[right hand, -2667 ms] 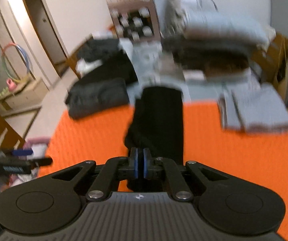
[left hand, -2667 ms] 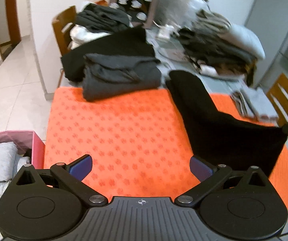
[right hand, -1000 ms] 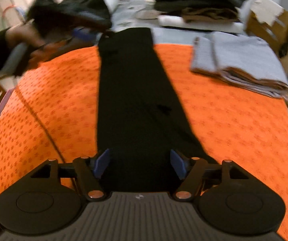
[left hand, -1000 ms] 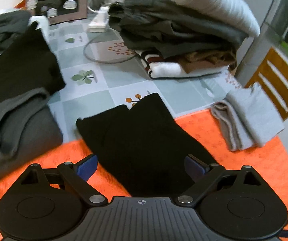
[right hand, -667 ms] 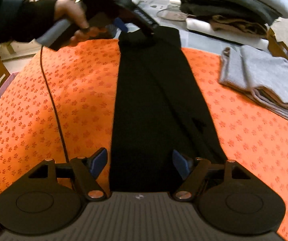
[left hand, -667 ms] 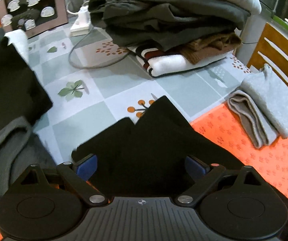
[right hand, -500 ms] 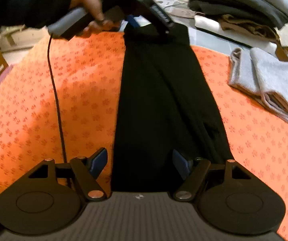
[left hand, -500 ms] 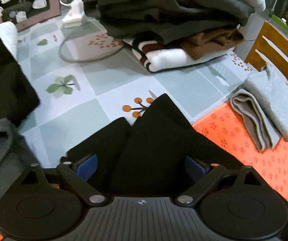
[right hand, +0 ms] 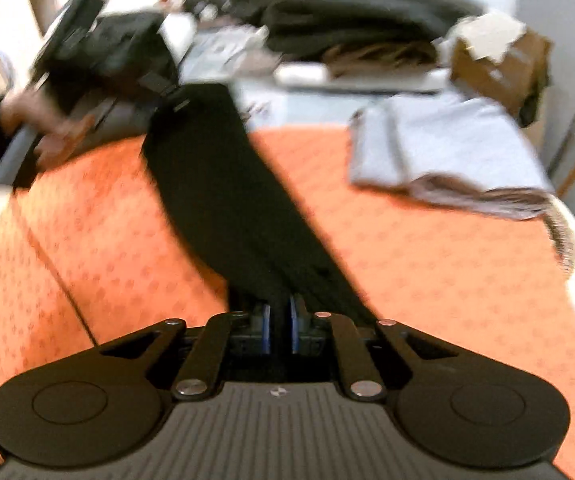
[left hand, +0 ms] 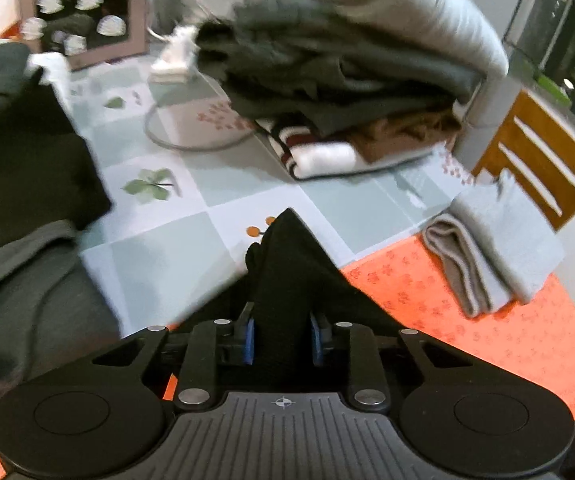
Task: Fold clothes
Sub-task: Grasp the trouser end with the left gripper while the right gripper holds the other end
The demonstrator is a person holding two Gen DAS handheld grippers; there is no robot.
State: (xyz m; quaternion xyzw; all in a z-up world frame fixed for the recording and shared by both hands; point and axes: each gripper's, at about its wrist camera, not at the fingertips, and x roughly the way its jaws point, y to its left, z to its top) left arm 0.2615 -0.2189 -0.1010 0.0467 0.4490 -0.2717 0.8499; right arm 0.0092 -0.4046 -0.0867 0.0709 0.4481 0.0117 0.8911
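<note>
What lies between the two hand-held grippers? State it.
Right wrist view: only the long black garment spans from the right hand-held gripper to the left hand-held gripper, over the orange mat.

Orange mat (left hand: 487, 312) with small paw-like print covers near part of table; far part shows pale checked tablecloth (left hand: 159, 240) with leaf motifs. Wooden chair (left hand: 539, 160) at right edge, beyond table. Framed picture (left hand: 79, 12) with pale shell-like shapes stands far left. White power strip (left hand: 175, 56) near it, its cable (left hand: 191, 144) looping over the tablecloth. Torn cardboard box (right hand: 499, 60) far right in right wrist view. Both views motion-blurred; finer detail not readable.
</note>
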